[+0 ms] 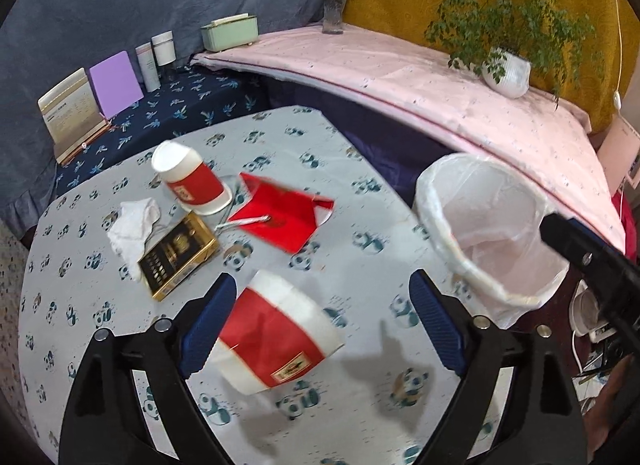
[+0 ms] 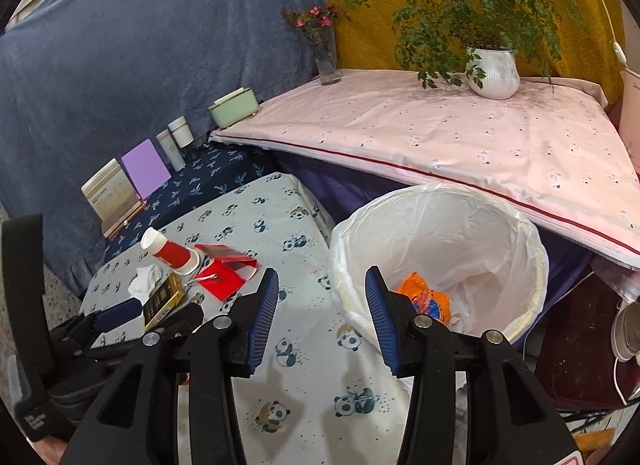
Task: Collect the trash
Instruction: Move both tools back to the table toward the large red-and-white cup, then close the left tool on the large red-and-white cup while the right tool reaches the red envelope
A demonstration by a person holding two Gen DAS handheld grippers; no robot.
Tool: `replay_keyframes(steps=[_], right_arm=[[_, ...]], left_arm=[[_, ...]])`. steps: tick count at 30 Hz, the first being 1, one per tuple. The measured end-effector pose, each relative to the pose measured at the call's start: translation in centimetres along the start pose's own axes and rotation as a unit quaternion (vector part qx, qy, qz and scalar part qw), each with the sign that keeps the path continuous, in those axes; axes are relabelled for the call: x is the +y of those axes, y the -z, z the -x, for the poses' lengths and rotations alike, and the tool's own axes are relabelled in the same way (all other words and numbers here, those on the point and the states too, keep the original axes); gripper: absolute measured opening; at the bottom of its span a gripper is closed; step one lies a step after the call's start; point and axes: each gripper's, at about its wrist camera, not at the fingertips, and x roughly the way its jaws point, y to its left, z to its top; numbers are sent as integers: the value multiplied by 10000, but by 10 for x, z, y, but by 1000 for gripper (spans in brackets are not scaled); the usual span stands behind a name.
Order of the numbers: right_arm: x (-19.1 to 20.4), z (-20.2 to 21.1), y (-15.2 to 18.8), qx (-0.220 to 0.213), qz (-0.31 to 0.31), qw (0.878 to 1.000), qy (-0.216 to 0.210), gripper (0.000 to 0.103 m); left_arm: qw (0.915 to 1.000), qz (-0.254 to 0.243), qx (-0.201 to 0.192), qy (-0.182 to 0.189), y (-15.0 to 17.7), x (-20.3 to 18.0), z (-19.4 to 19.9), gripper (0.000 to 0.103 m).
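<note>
A crushed red and white paper cup [image 1: 276, 337] lies on its side on the panda-print table [image 1: 360, 193], between the wide-apart fingers of my left gripper [image 1: 322, 321]. It rests against the left pad and the right pad stands clear of it. Further back lie a second red and white cup [image 1: 192, 185], a red paper box [image 1: 280, 213], a white tissue [image 1: 136, 225] and a black and gold box [image 1: 176, 257]. My right gripper [image 2: 324, 305] is open and holds nothing, at the table edge beside the white-lined bin [image 2: 460, 233]. An orange wrapper [image 2: 424, 297] lies in the bin.
The bin [image 1: 448, 253] stands off the table's right edge. Behind it a pink-covered surface [image 2: 440, 133] carries a potted plant [image 2: 494, 73] and a flower vase [image 2: 326, 61]. A dark blue shelf [image 1: 192, 105] holds a green box, bottles, a purple card and a book stand.
</note>
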Motion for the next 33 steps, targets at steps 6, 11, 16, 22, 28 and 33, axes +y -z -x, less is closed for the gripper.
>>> replay_keyframes(steps=[6,11,16,22,28,33], right_arm=[[17,-11,9,169,88,9998,-90,45],[31,-20,16,305,214,9992,-125,45],[40,-32,24,469,273,9984,-143,45],[50,-42,30,591,361,9975,-161,45],[52,-48,31,651,384,9971,-130,45],[51,-49,32,666,362,9971,-107,45]], left_arm=[[9996,14,288,16,21,24,-15,90],[9988,-108,459,103,40,41,-29,91],[9982,-157,507,281,50,51,-38,91],[9972,-244,469,524,52,48,-47,89],[9956,-209,426,804,50,43,-51,77],[9944,-191,442,939,51,37,-50,73]])
